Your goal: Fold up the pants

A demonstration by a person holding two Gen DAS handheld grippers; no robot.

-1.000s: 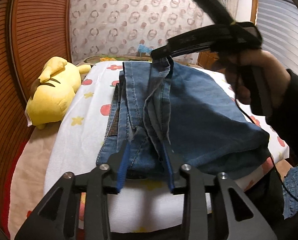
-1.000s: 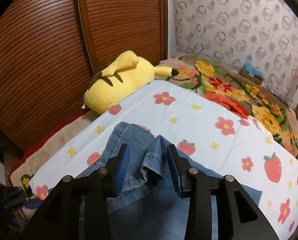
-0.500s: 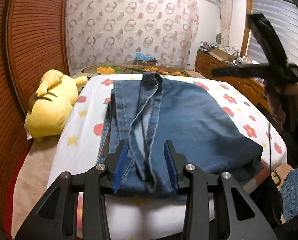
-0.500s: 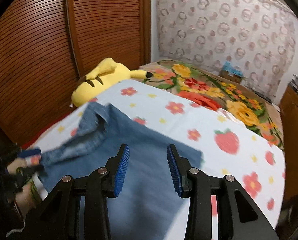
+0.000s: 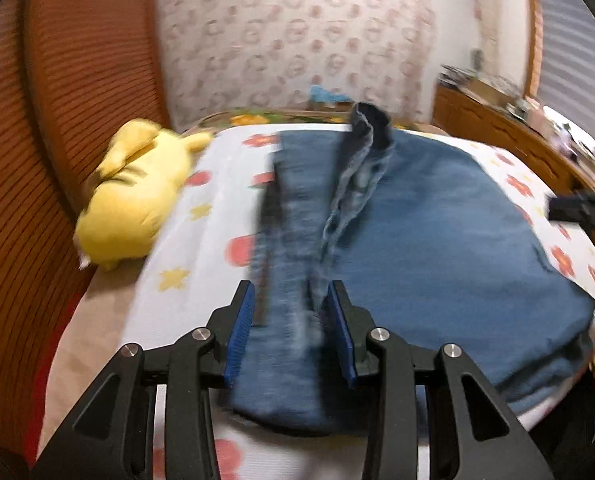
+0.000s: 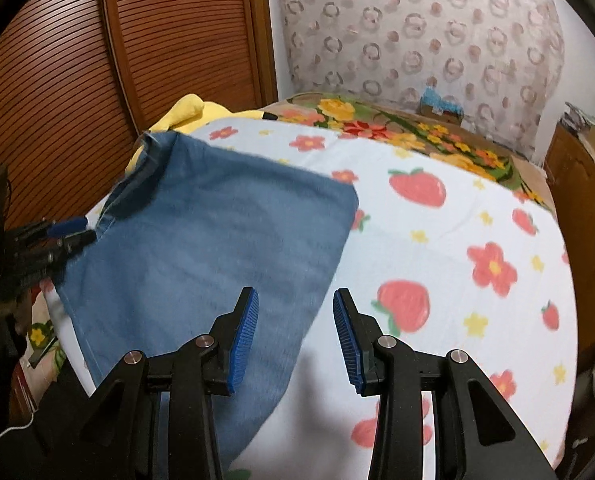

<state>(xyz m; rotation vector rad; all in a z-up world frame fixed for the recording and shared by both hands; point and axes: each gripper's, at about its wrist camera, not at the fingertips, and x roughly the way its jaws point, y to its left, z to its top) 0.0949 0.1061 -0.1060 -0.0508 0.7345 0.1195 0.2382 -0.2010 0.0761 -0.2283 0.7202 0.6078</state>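
Blue denim pants [image 5: 437, 240] lie folded on the flowered sheet [image 5: 201, 240], with a rumpled seam strip [image 5: 349, 192] running down the fold. My left gripper [image 5: 290, 328] is open and low over the near end of that strip. Denim shows between its blue pads [image 5: 239, 328], which do not press on it. In the right wrist view the pants [image 6: 217, 240] lie flat at the left. My right gripper [image 6: 295, 332] is open over their near right edge, with nothing held. The left gripper [image 6: 67, 234] appears at the pants' left edge.
A yellow plush toy [image 5: 133, 196] lies on the left of the bed, by the slatted wooden doors [image 6: 57, 80]. A floral quilt [image 6: 397, 128] covers the far end. A wooden dresser [image 5: 509, 136] stands at the right. The right gripper's dark tip [image 5: 577, 204] pokes in there.
The right gripper has let go of the pants' hem and drawn back toward their near right edge. The denim now lies flat. The left gripper has shifted a little over the near end.
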